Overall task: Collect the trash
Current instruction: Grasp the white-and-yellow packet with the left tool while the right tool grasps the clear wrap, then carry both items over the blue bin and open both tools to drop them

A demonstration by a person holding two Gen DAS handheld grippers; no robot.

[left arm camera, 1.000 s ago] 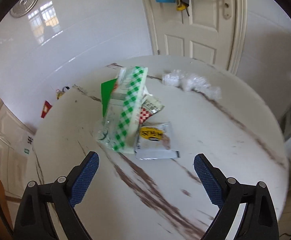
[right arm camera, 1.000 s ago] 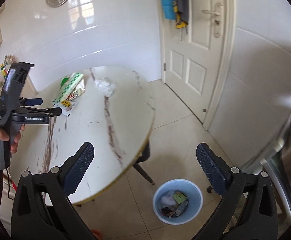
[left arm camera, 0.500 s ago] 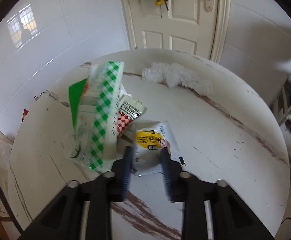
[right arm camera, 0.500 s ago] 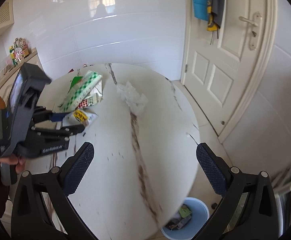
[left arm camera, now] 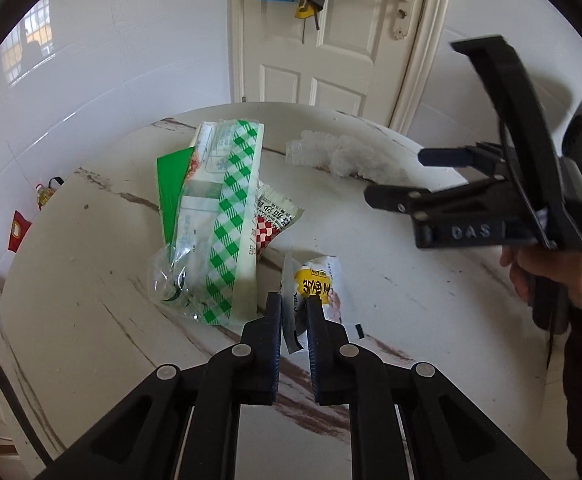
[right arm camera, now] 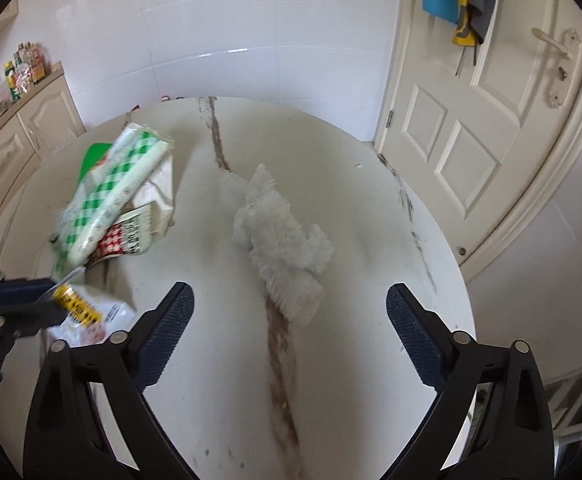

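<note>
- The left gripper (left arm camera: 294, 312) was pinched shut on the near edge of the yellow-labelled wrapper (left arm camera: 318, 289), which lay at 6 o'clock on the round worktop (left arm camera: 431, 292), just beside the green-checked packet (left arm camera: 227, 224).
- The right gripper (right arm camera: 289, 322) hung over the worktop with its jaws wide apart and nothing between them; the crumpled white plastic (right arm camera: 279, 236) sat ahead of it at 12 o'clock.
- The wrapper looked thin, light and limp (likely slick film), so an edge pinch should hold, though it may flop or slide out.
- The plastic wad seemed soft and springy; squeezing its middle would suit best.
- No bin showed in either view, the wrapper's print was unreadable, and what lay under the checked packet was hidden.
</note>
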